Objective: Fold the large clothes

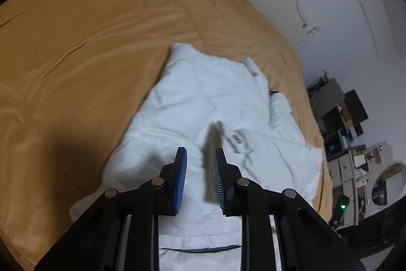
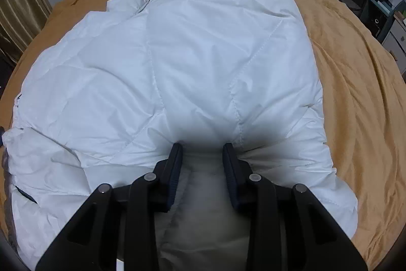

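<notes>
Jacket: white quilted down jacket lying spread on the bed, collar toward the far end.
Bed: covered by a mustard-brown bedspread.
Left claw: jaws narrowly apart above the jacket; a blurred dark strip lies against the right pad, grip uncertain.
Right claw: jaws partly closed, pinching a bunched fold of jacket fabric.

free: bedspread left of jacket | blocked: cluttered shelves right
</notes>
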`<act>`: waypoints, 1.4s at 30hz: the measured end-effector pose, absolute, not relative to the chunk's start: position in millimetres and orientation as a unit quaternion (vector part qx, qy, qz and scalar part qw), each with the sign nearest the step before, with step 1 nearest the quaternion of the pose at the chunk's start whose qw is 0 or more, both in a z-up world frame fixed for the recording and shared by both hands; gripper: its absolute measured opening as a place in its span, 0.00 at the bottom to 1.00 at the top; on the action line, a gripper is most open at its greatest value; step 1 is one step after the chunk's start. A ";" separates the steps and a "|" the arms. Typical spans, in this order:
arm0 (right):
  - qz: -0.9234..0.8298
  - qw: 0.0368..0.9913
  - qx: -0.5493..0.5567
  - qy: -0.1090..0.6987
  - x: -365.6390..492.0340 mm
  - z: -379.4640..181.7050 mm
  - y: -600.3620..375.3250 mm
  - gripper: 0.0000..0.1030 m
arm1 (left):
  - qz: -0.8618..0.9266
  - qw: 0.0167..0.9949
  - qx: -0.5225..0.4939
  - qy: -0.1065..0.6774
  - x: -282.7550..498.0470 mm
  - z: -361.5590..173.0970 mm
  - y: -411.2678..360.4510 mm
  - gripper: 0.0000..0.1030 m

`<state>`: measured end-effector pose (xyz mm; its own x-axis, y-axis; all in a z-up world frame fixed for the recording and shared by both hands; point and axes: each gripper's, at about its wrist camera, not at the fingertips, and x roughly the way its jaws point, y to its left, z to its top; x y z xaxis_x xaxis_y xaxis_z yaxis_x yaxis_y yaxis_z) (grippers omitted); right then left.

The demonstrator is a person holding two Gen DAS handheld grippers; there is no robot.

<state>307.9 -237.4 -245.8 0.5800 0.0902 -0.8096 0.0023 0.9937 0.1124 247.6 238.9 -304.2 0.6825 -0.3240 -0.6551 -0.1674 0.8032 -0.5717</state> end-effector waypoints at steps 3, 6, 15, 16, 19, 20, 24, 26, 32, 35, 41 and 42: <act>0.022 0.888 0.048 0.458 307.7 -246.1 -237.7 0.34 | -0.099 0.872 -0.266 0.399 267.1 -295.5 191.4 0.22; 0.023 0.888 0.052 0.456 307.9 -246.5 -237.9 0.34 | -0.127 0.882 -0.175 0.418 293.7 -302.3 130.1 0.22; 0.045 0.879 0.076 0.468 310.5 -239.6 -246.8 0.35 | -0.076 0.866 -0.051 0.492 332.8 -381.9 94.8 0.22; 0.048 0.877 0.089 0.471 309.3 -232.4 -252.4 0.36 | -0.074 0.865 -0.052 0.494 334.7 -383.7 94.2 0.21; 0.040 0.895 0.102 0.433 308.9 -197.1 -266.1 0.40 | -0.071 0.865 -0.047 0.495 343.0 -383.7 88.9 0.21; 0.031 0.902 0.096 0.421 315.2 -186.4 -268.8 0.51 | -0.070 0.866 -0.044 0.494 338.3 -382.0 86.5 0.21; -0.014 0.888 0.094 0.450 376.1 -190.5 -283.1 0.62 | -0.071 0.868 -0.023 0.491 328.1 -374.8 84.3 0.21; -0.025 0.874 0.105 0.475 408.4 -207.2 -289.9 0.48 | -0.070 0.871 -0.011 0.487 321.4 -371.6 82.6 0.22; -0.036 0.851 0.139 0.505 464.4 -227.0 -302.3 0.48 | -0.071 0.874 0.008 0.480 323.6 -373.2 74.9 0.22; -0.051 0.850 0.127 0.509 476.9 -224.7 -303.4 0.48 | -0.070 0.875 0.013 0.478 322.9 -373.3 73.3 0.22; -0.061 0.885 0.091 0.452 439.9 -184.5 -300.3 0.46 | -0.067 0.874 0.008 0.481 323.1 -374.0 76.6 0.22; -0.052 0.896 0.057 0.438 419.2 -175.5 -293.2 0.46 | -0.067 0.874 0.009 0.481 323.4 -373.9 76.0 0.22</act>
